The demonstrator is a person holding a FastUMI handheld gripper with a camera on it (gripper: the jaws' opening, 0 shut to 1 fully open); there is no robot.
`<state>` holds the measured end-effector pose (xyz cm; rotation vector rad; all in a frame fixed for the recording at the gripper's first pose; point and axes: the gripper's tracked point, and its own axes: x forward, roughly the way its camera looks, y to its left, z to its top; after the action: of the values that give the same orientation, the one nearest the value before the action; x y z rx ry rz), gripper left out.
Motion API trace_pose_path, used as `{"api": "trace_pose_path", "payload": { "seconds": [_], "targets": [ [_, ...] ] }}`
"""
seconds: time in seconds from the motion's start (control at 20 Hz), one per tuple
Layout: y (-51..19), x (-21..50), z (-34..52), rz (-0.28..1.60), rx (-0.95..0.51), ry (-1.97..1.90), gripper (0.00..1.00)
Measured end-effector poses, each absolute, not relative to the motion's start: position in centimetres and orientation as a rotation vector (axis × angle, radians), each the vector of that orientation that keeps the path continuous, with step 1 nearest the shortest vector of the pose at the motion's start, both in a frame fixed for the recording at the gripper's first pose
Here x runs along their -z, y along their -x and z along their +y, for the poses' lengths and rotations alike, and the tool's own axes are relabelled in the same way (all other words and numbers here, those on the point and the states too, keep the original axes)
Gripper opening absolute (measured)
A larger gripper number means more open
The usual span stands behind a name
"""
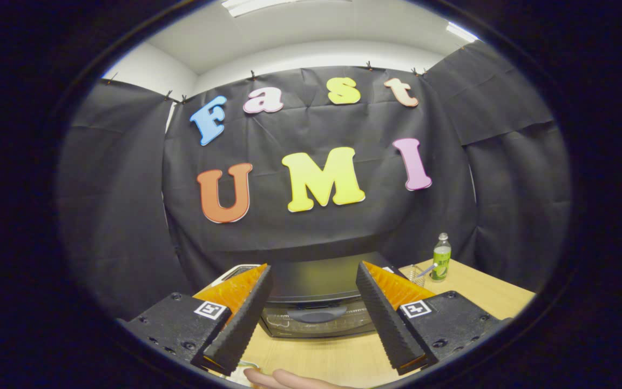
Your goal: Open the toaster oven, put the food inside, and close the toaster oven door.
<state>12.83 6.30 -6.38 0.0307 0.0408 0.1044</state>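
Jaws spread wide and empty, the gripper [313, 319] faces the closed toaster oven [316, 300] on the desk [478, 292]; best to hook its door handle [316, 314] squarely from above.

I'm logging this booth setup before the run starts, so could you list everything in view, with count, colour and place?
toaster oven: one, black with a glass door and dark handle, door shut, on the table just beyond the fingers.
table: one, light wood, under the oven.
bottle: one, green with a pale cap, upright on the table to the right of the oven.
glass: one, clear, with a thin stick in it, beside the bottle.
pale item: one, white, left of the oven behind the left finger; cannot tell what it is.
hand: one, part of it low between the fingers.
hand-held gripper: one, black and orange fingers, open, holding nothing.
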Motion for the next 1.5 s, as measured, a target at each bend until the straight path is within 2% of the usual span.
{"api": "trace_pose_path", "payload": {
  "seconds": [0.25, 0.7, 1.15, 1.5],
  "targets": [
    [-17.3, 10.1, 6.6, 0.061, -0.06, 0.081, 1.0],
    [-23.1, 18.2, 6.5, 0.246, -0.044, 0.075, 1.0],
    [-23.4, 20.2, 6.8, 0.257, -0.05, 0.102, 1.0],
    [-20.5, 20.9, 6.5, 0.294, -0.077, 0.106, 1.0]
  ]
}}
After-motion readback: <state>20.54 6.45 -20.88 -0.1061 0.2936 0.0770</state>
